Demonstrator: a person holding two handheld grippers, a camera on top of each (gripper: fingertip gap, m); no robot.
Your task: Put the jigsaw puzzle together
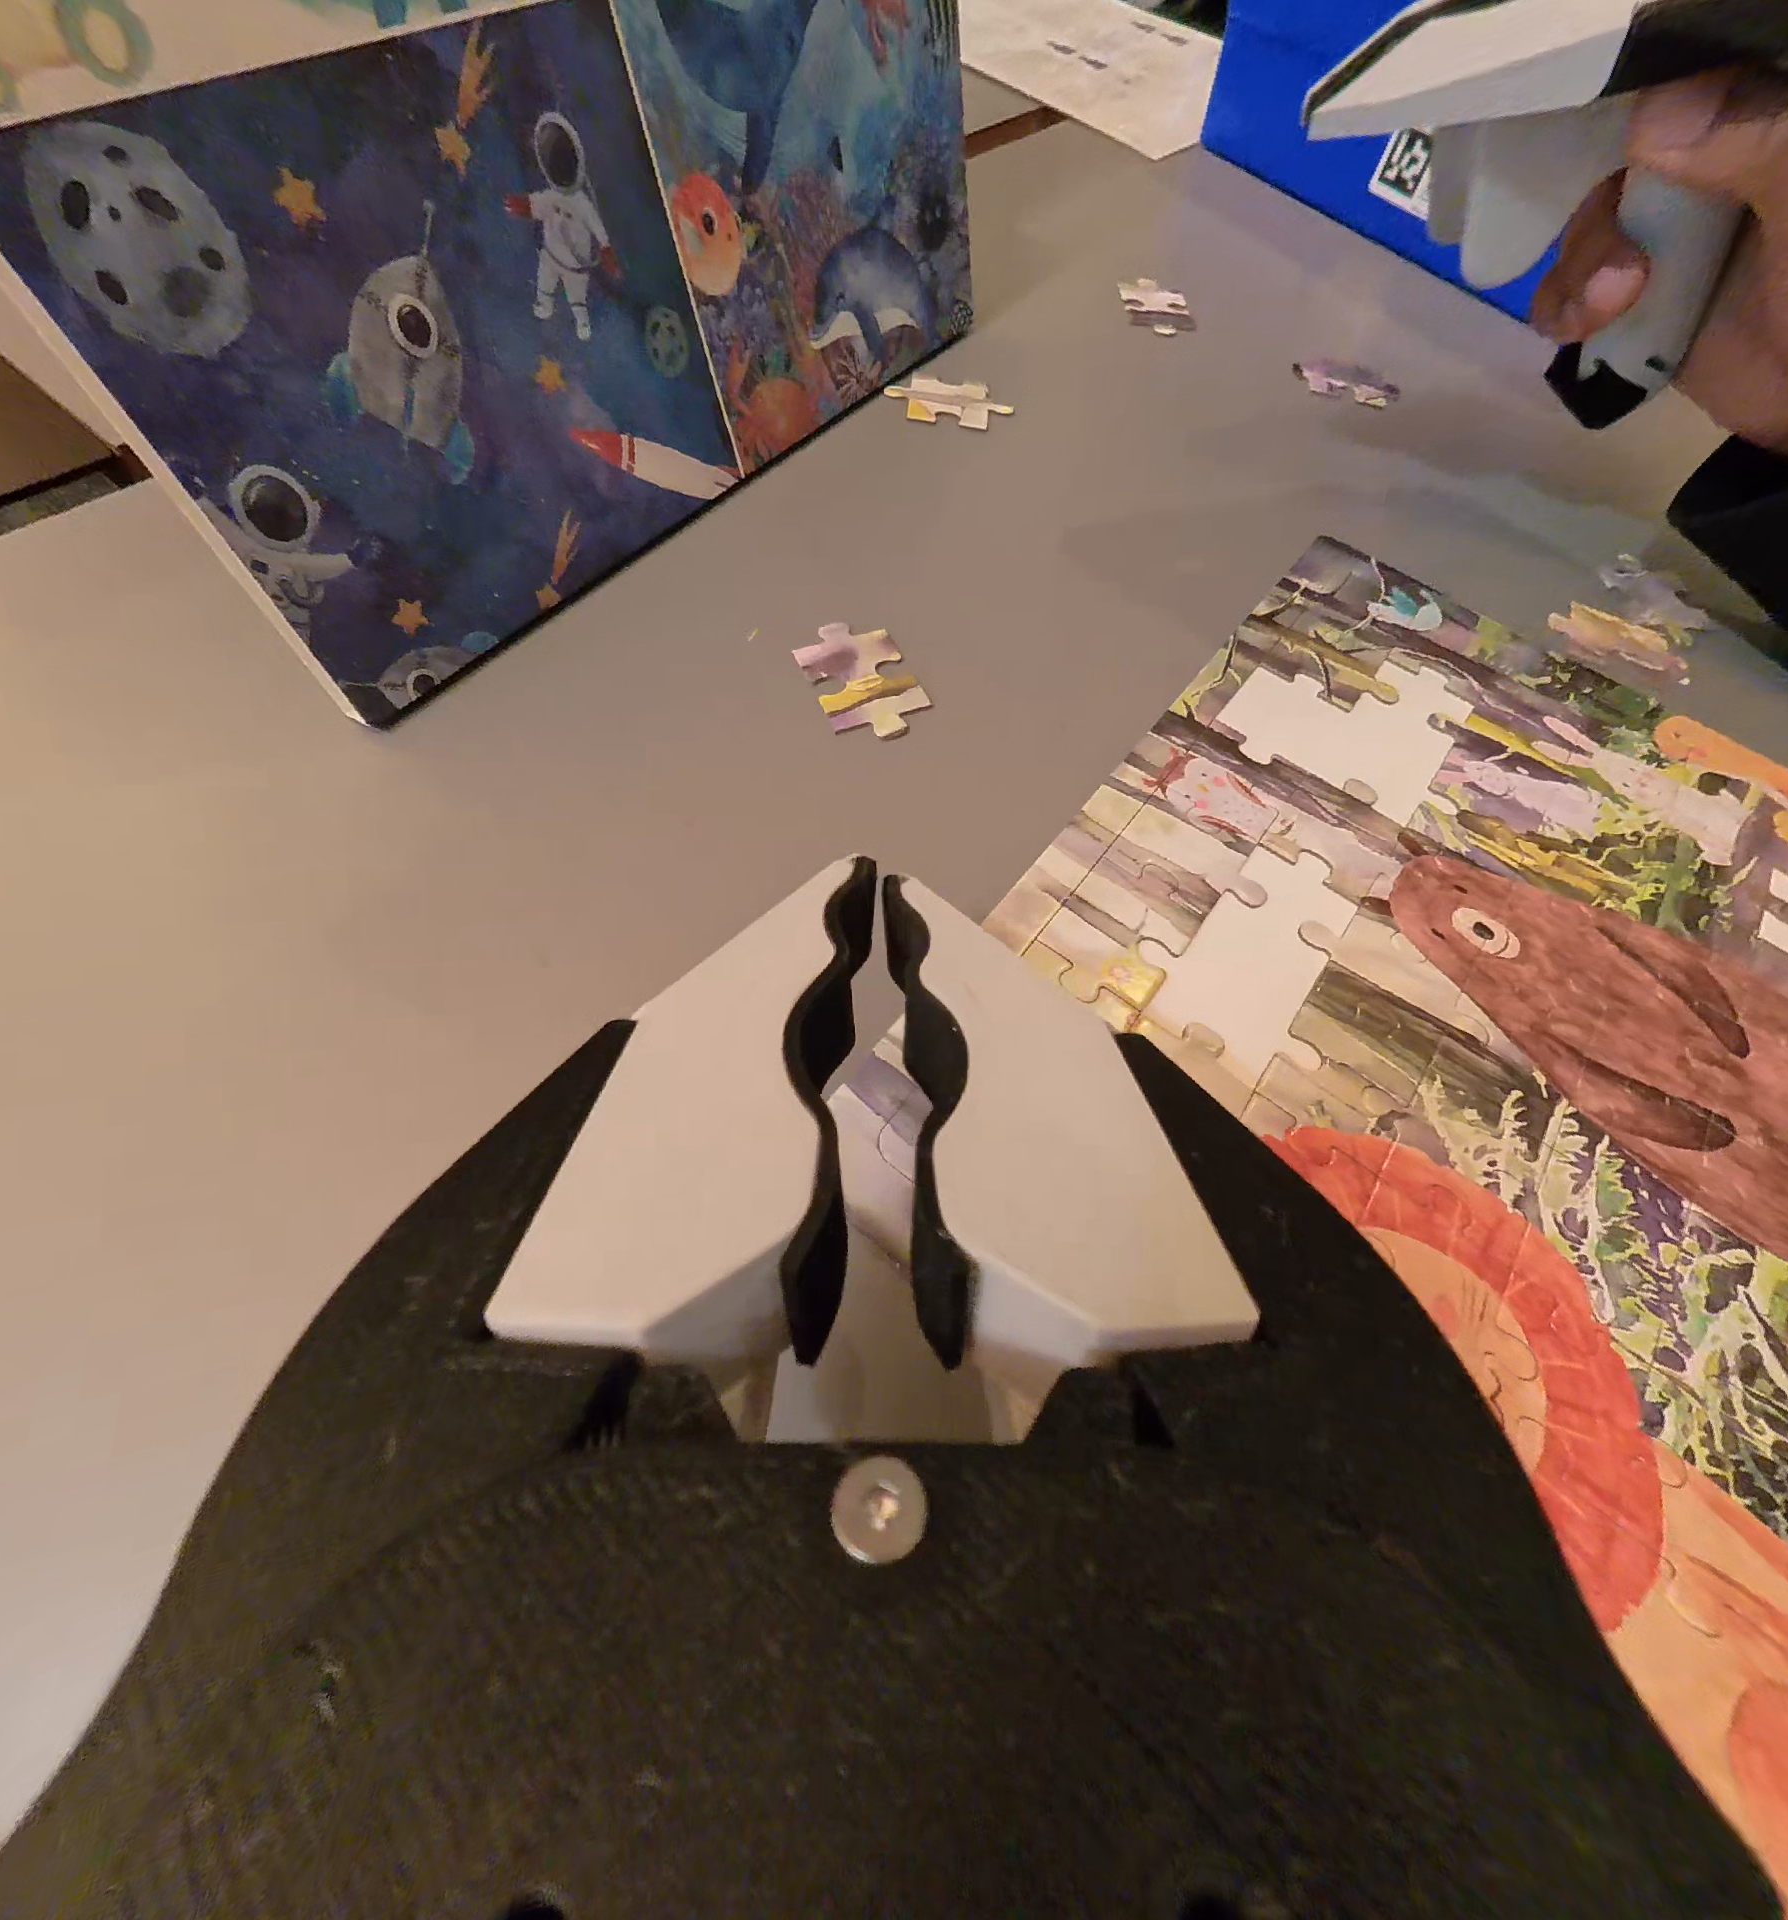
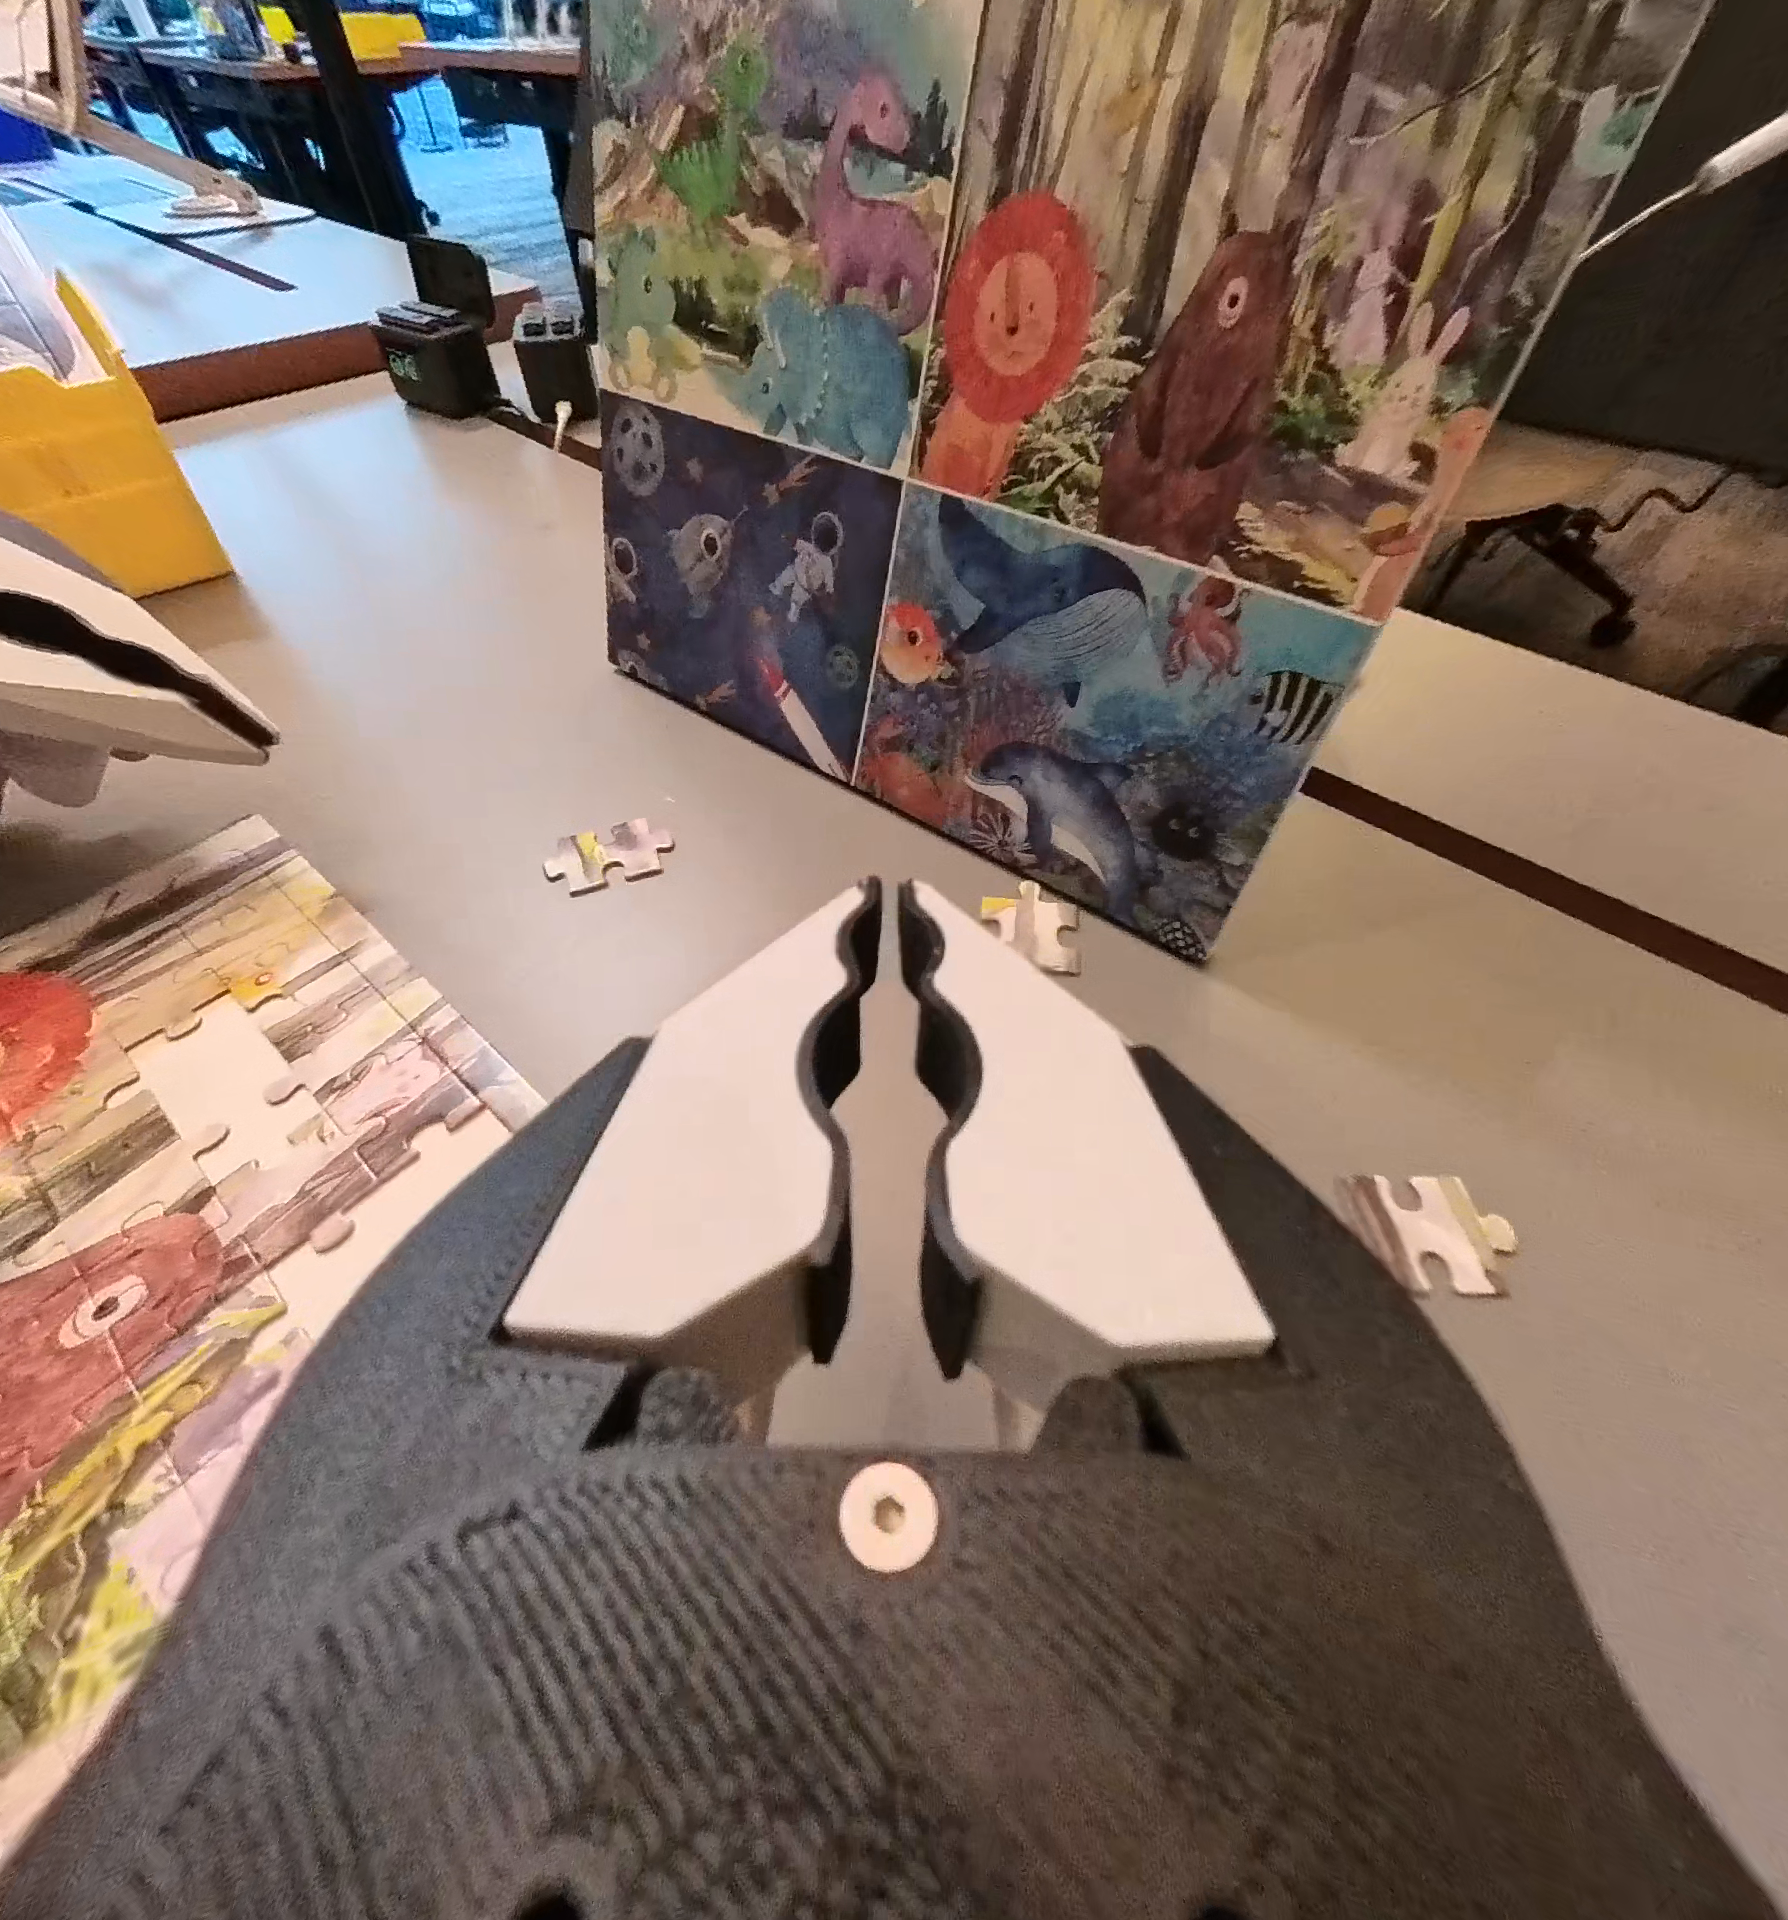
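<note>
The partly built animal jigsaw point(image 1: 1492, 997) lies flat on the grey table point(image 1: 350, 987), with white gaps near its top left corner; it also shows in the right wrist view point(image 2: 90, 1143). My left gripper point(image 1: 879, 873) hovers at that corner with its jaws closed, and a lilac puzzle piece point(image 1: 874, 1132) shows between the pads. My right gripper point(image 2: 885, 894) is shut and empty above bare table, right of the jigsaw. Loose pieces point(image 1: 862, 681) point(image 1: 950, 400) point(image 2: 609, 854) point(image 2: 1425, 1231) lie scattered around.
The illustrated puzzle box point(image 1: 402, 364) point(image 2: 1025, 520) stands upright behind the loose pieces. A blue bin point(image 1: 1274, 104) and paper point(image 1: 1077, 62) sit at the back. A yellow bin point(image 2: 59, 468) and black chargers point(image 2: 443, 353) sit far left. Spacing between my two grippers at the tips: around 25 cm. It is some 15 cm from my left tips to the partly built animal jigsaw point(image 1: 1492, 997). Seen from the right wrist view point(image 2: 40, 1288) as well.
</note>
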